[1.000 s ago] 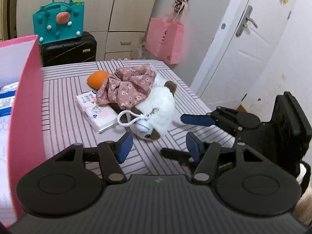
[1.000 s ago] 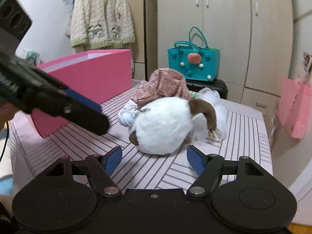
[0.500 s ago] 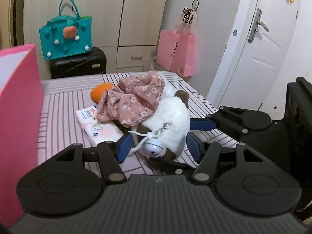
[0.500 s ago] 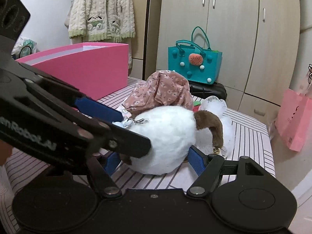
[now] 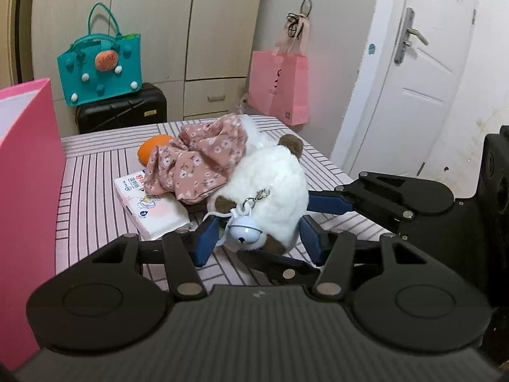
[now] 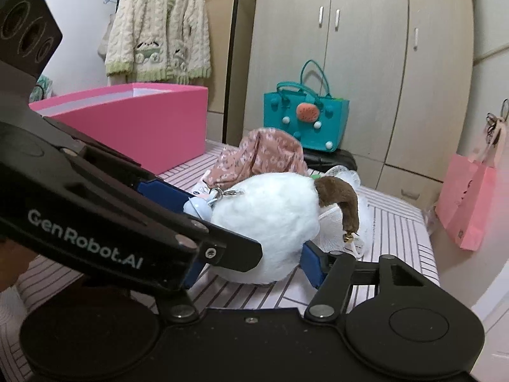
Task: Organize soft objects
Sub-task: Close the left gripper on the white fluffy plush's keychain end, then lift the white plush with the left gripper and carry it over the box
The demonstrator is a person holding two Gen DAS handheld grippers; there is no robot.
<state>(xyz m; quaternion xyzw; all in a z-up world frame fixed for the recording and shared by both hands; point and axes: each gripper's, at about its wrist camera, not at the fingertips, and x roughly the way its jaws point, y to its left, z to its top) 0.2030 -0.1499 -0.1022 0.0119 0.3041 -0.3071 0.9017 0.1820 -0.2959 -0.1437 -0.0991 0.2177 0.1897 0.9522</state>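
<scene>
A white plush toy (image 5: 270, 184) with brown ears and a white bell (image 5: 243, 230) lies on the striped table (image 5: 92, 184). It also shows in the right wrist view (image 6: 270, 219). My left gripper (image 5: 257, 238) is open, its blue pads on either side of the plush's near end. My right gripper (image 6: 251, 265) is open too, its fingers straddling the plush from the other side; its left finger is partly hidden behind the left gripper's arm. A pink floral cloth (image 5: 197, 162) leans on the plush. A pink box (image 6: 133, 124) stands at the left.
A tissue pack (image 5: 149, 203) and an orange soft ball (image 5: 154, 149) lie beside the cloth. White mesh fabric (image 6: 346, 175) lies behind the plush. A teal bag (image 5: 98, 70) on a black suitcase, a pink paper bag (image 5: 280, 86) and a door stand beyond the table.
Both grippers have moved in toward the white plush, from apart to straddling it from two sides. The plush has not visibly been lifted.
</scene>
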